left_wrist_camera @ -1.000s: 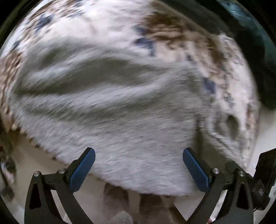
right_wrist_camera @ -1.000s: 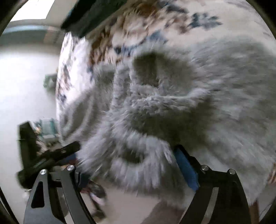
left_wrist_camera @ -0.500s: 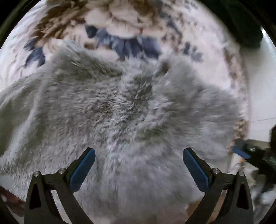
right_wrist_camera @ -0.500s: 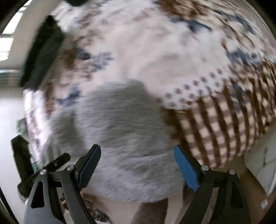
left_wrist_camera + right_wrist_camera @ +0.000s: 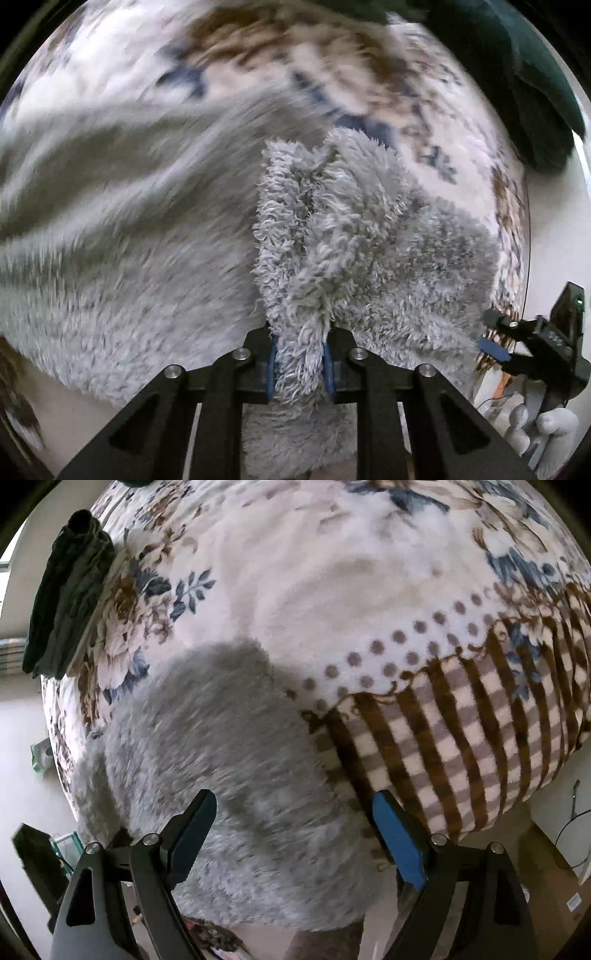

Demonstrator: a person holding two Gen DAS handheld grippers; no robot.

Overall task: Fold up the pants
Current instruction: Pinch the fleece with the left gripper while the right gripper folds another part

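The grey fluffy pants [image 5: 369,236] lie on a floral blanket [image 5: 110,74]. My left gripper [image 5: 300,363] is shut on a bunched fold of the pants, which stands up between its blue pads. In the right wrist view the pants [image 5: 229,760] spread from the centre to the lower left on the blanket [image 5: 332,572]. My right gripper [image 5: 295,830] is open and empty just above the pants' near edge. It also shows at the right edge of the left wrist view [image 5: 495,349].
A dark green garment [image 5: 66,602] lies at the blanket's far left edge and shows in the left wrist view [image 5: 535,92] too. A brown checked border [image 5: 461,738] hangs over the bed's right side. Pale floor [image 5: 26,738] lies left.
My left gripper has shut on a fold of the pants; it was open half a second ago. My right gripper let go of the fabric earlier and stays open.
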